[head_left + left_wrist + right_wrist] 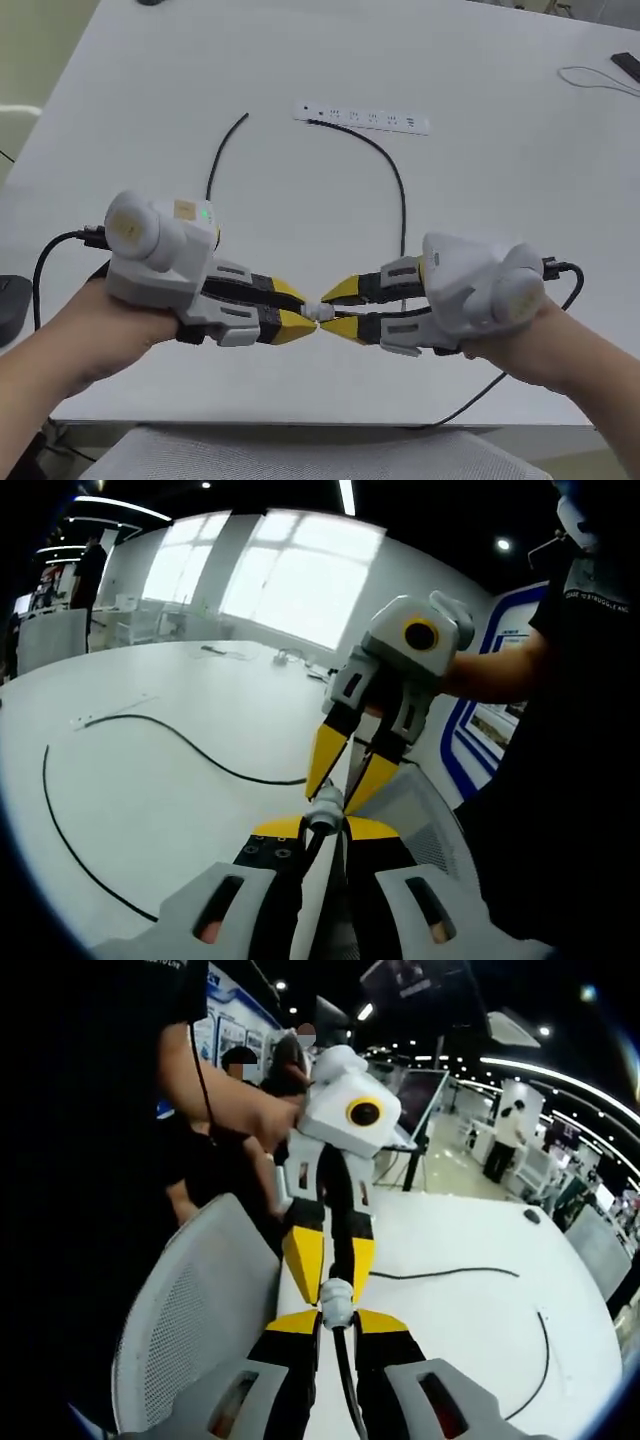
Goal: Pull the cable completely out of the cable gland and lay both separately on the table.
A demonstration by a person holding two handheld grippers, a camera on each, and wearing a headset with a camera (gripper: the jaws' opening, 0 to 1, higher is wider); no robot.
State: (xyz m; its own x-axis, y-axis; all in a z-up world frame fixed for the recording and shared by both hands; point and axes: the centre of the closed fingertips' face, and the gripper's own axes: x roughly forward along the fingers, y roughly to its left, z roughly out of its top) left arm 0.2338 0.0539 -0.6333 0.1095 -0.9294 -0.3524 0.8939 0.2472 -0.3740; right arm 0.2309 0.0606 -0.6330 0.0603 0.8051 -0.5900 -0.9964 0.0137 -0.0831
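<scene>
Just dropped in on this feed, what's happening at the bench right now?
A person holds a hand-held gripper in each hand, tips meeting above the near edge of the white table. The left hand-held gripper pinches the small white cable gland. The right hand-held gripper appears shut on the black cable right behind the gland. The cable looks not yet pulled out, and neither part lies on the table.

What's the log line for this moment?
left tool: shut on cable gland | right tool: tips at gland, grip unclear | cable: in gland, not pulled out
</scene>
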